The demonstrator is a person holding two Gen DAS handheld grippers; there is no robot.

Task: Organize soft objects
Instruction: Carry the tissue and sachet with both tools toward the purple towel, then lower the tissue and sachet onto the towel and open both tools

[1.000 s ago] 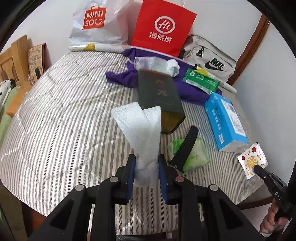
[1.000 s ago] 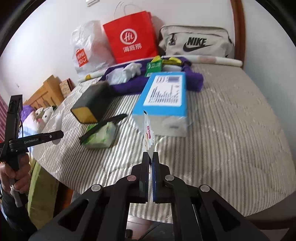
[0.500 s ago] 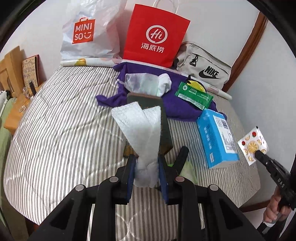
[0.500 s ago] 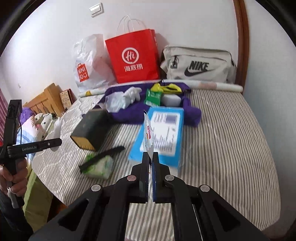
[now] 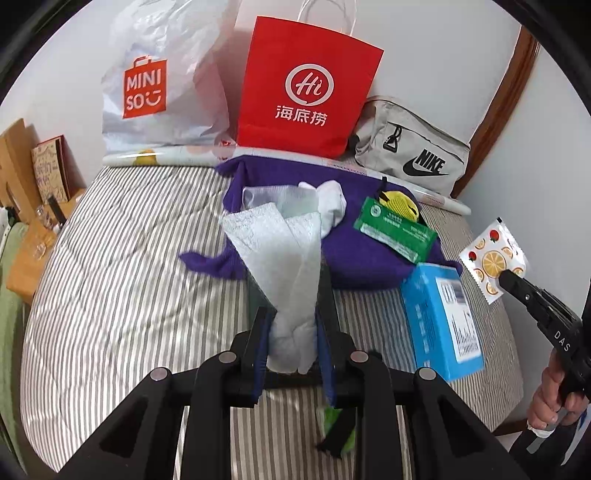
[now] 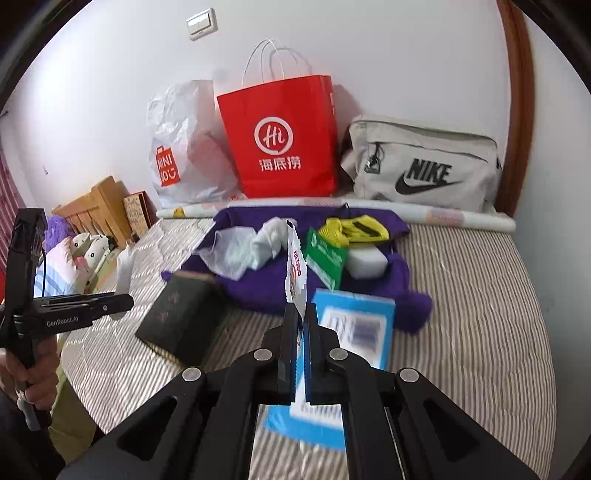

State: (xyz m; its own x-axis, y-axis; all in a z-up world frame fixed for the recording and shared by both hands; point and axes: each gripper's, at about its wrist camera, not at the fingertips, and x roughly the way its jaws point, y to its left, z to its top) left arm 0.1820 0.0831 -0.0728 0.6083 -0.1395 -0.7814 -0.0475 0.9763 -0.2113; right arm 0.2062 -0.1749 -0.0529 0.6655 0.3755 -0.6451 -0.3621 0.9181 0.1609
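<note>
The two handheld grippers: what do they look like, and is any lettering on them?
Both are matte black with angular forked frames and round silver rivets. The left gripper has blue pads inside its fingers; seen from the right wrist its side reads GenRobot.AI. The right gripper shows white DAS lettering in the left-wrist view. No sleeve is clearly visible.

We see a plain white wall (image 6: pixel 388 48) behind the bed, with a pale light switch (image 6: pixel 201 24) high up on it. A dark wooden frame (image 6: pixel 519 110) curves up at the right. The striped grey-and-white bedcover (image 5: pixel 129 266) catches soft daylight. Off to the left we spot a light wooden headboard (image 6: pixel 99 206) and a strip of striped red curtain (image 6: pixel 9 199).
</note>
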